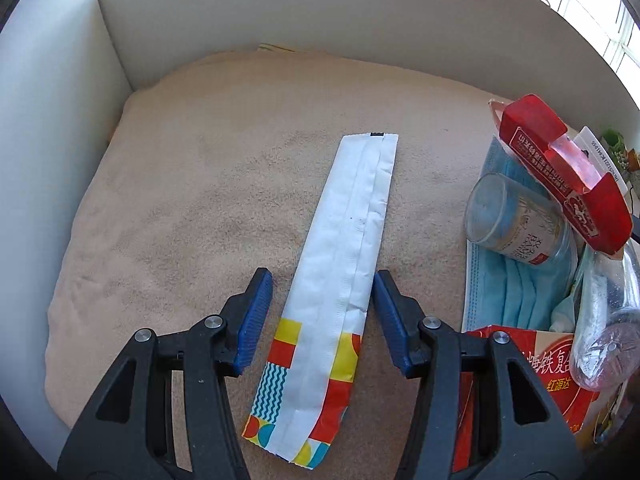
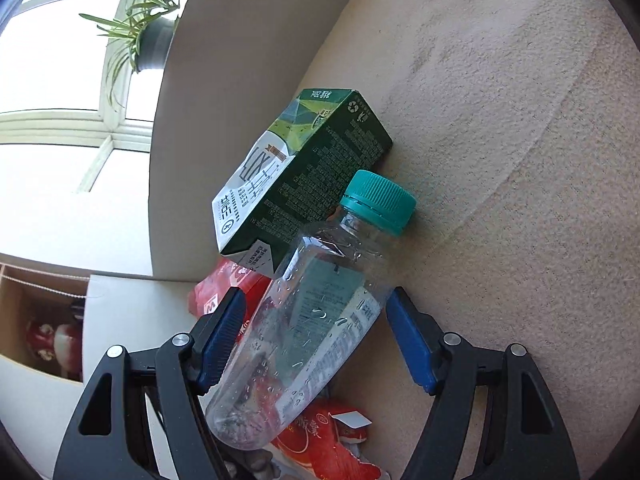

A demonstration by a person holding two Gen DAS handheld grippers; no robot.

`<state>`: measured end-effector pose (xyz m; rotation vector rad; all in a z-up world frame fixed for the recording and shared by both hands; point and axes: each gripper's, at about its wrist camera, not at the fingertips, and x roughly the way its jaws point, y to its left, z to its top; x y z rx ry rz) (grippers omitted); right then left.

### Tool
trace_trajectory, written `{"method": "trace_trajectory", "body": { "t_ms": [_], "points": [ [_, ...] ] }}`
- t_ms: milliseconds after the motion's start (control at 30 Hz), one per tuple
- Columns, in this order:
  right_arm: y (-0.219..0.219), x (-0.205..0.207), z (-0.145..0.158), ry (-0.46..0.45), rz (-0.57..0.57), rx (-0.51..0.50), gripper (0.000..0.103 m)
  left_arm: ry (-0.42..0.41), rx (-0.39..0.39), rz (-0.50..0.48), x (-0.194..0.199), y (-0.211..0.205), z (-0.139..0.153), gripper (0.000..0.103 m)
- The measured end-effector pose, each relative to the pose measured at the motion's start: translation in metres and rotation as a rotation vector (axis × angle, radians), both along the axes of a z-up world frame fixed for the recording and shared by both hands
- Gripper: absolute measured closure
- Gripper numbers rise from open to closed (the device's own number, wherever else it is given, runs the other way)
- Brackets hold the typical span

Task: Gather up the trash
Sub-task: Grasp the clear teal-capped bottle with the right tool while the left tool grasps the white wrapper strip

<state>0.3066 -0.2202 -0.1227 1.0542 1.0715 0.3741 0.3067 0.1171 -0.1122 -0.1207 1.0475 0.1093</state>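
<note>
A long flat white wrapper [image 1: 344,260] with a red, yellow and blue printed end lies on the beige cloth. My left gripper [image 1: 322,292] is open, its blue pads on either side of the wrapper, not pressing it. In the right wrist view a clear plastic bottle [image 2: 308,320] with a teal cap [image 2: 378,202] lies between the open pads of my right gripper [image 2: 316,320]. The left pad is next to the bottle; the right pad stands apart from it. A green carton [image 2: 296,176] lies just behind the bottle.
At the right of the left wrist view is a pile: a red box [image 1: 564,168], a clear jar [image 1: 516,220], a blue face mask [image 1: 516,288], a red packet [image 1: 532,364]. White walls [image 1: 280,20] enclose the cloth. Red wrappers [image 2: 320,440] lie under the bottle. A potted plant [image 2: 152,40] stands by the window.
</note>
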Motion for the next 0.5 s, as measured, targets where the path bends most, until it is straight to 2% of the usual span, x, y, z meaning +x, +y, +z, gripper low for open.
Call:
{"method": "trace_trajectory", "body": {
  "t_ms": [100,267,367,500],
  "points": [
    [-0.001,-0.003,0.001,-0.005,0.010,0.001,0.030,-0.019,-0.049,0.021,0.002,0.010,-0.003,0.052],
    [-0.006,-0.005,-0.002,-0.005,-0.002,0.035,0.037,-0.030,-0.067,0.034,-0.001,0.023,-0.005,0.068],
    [-0.006,-0.010,0.000,-0.028,-0.001,0.047,0.038,-0.040,-0.109,0.060,-0.005,0.033,-0.007,0.069],
    [-0.006,-0.016,0.005,-0.058,-0.001,0.077,0.040,-0.048,-0.119,0.068,-0.021,0.042,-0.008,0.074]
  ]
}}
